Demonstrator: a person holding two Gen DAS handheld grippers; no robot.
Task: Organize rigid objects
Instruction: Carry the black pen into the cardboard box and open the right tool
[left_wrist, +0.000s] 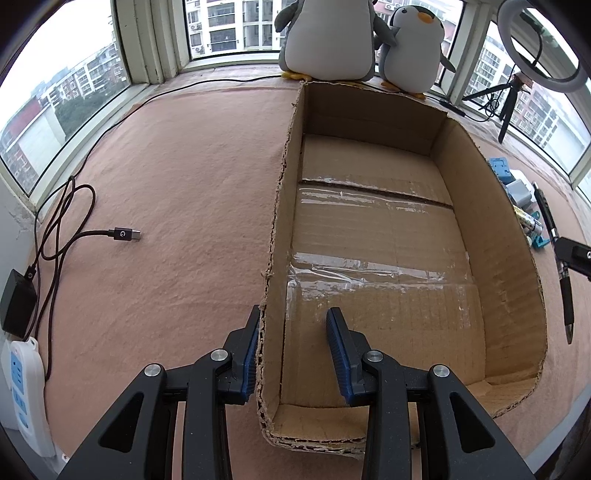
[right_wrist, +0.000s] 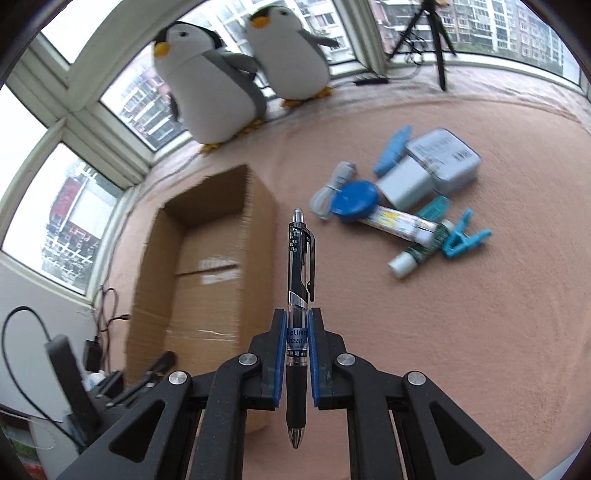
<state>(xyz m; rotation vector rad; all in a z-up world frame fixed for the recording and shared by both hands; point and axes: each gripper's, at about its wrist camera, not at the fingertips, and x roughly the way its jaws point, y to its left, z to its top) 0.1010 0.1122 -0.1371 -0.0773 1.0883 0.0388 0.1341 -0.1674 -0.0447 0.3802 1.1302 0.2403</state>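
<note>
Right claw (right_wrist: 297, 354): ribbed blue pads clamped on clear mid-barrel of slim black retractable pen (right_wrist: 300, 295), clip end forward, tip toward the camera, held above the pink felt-textured tabletop (right_wrist: 443, 332). Left claw (left_wrist: 291, 354): spread wide, astride the ragged left wall of shallow corrugated cardboard box (left_wrist: 491, 236) with glossy tape strips on its floor, gripping nothing. Blue and grey plastic oddments (right_wrist: 413, 195) clustered toward far right edge.

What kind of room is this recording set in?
Probably a bay-window ledge in a high-rise flat: windows on apartment blocks, plush penguins on the sill, a ring light. A cardboard box sits on the pink mat.
</note>
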